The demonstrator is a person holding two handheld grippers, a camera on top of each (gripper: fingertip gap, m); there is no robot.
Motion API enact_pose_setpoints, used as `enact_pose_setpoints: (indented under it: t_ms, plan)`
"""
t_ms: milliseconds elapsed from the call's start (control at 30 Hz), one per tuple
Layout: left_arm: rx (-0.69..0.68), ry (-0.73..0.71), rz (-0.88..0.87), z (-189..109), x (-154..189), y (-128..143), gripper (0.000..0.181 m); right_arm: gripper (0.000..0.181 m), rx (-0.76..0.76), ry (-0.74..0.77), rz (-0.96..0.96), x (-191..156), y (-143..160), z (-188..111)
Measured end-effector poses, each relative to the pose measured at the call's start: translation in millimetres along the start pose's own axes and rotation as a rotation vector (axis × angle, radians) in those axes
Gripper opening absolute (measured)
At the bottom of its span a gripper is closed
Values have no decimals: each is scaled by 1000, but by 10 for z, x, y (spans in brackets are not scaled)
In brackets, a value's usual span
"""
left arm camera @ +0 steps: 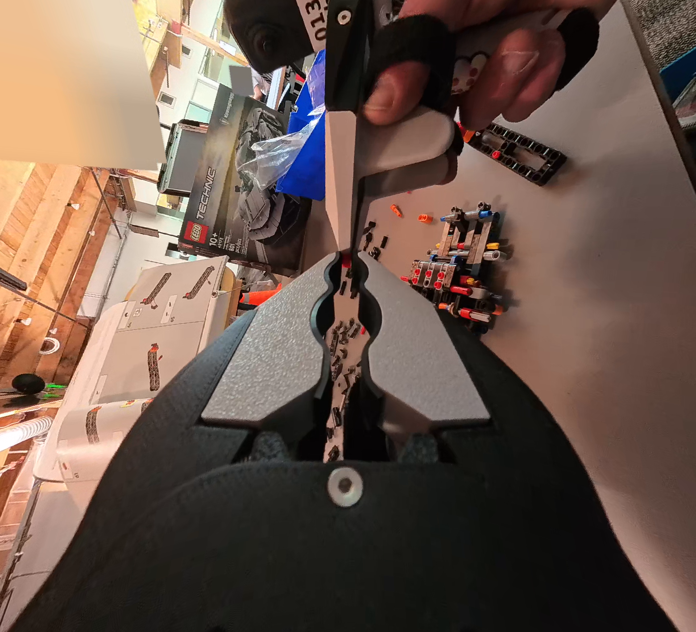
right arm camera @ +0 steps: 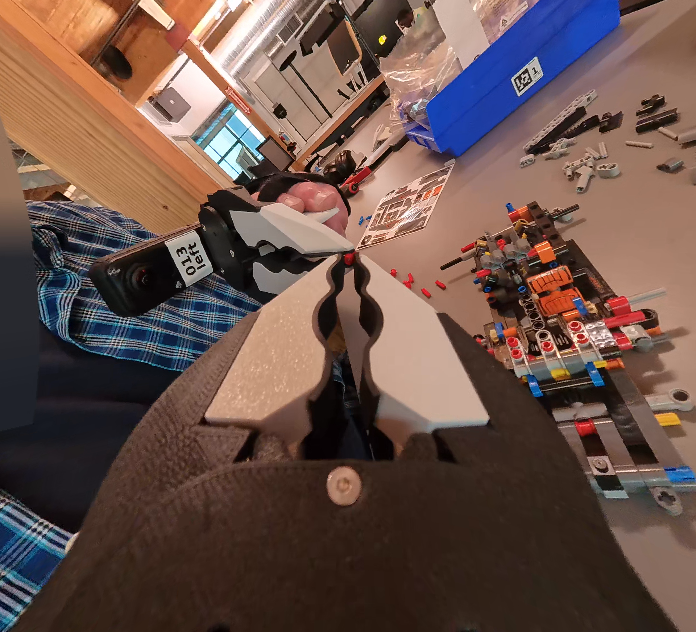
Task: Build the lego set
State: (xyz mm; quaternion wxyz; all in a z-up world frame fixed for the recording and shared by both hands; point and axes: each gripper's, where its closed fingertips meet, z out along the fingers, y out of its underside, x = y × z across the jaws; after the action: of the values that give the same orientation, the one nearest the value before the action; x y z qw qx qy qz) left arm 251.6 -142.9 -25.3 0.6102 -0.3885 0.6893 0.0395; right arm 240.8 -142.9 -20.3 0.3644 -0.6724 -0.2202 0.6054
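so both tongs meet tip to tip over the table (left arm camera: 602,425) with one tiny red pin (left arm camera: 345,260) between them. left wrist view, going left to right: an open manual (left arm camera: 158,342) sits off to the left of the left tongs (left arm camera: 346,256), with the set's box (left arm camera: 241,177) standing behind it. dead centre, the left tongs are closed down on the red pin right at their tips. the right tongs (left arm camera: 348,237) come down from above with their tips pressed onto the same pin, held by a hand (left arm camera: 489,30). black pins (left arm camera: 341,340) are scattered on the table under the left tongs, and to the right sits a chunk of build (left arm camera: 459,267); beyond it, a black frame (left arm camera: 516,154). right wrist view, same order: the left tongs (right arm camera: 348,250) reach in from the left, closed, their point on the red pin (right arm camera: 349,257). the right tongs (right arm camera: 350,261) are nearly closed around it at the tips too, so both seem to be gripping it, can't tell which one really carries it. just right of the tips are loose red pins (right arm camera: 408,280), a sticker sheet (right arm camera: 410,207) behind those, then the chassis (right arm camera: 557,312) lying well to the right. a blue bin (right arm camera: 527,79) sits far back, and grey parts (right arm camera: 587,162) lie right of it.
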Motion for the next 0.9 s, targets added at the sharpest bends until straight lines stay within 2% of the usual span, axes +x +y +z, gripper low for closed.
enact_pose_setpoints:
  t_ms: [400,633,900]
  plan:
    - [25,-13,-57,59,-76,-79,5,2,28,34,-54,-3,-93,-146]
    - [32,-22,-135,32,-168,-77,10,2,35,105,-136,3,-191,-326]
    - [28,70,-263,64,115,-113,12,2,2,217,-230,51,-205,-601]
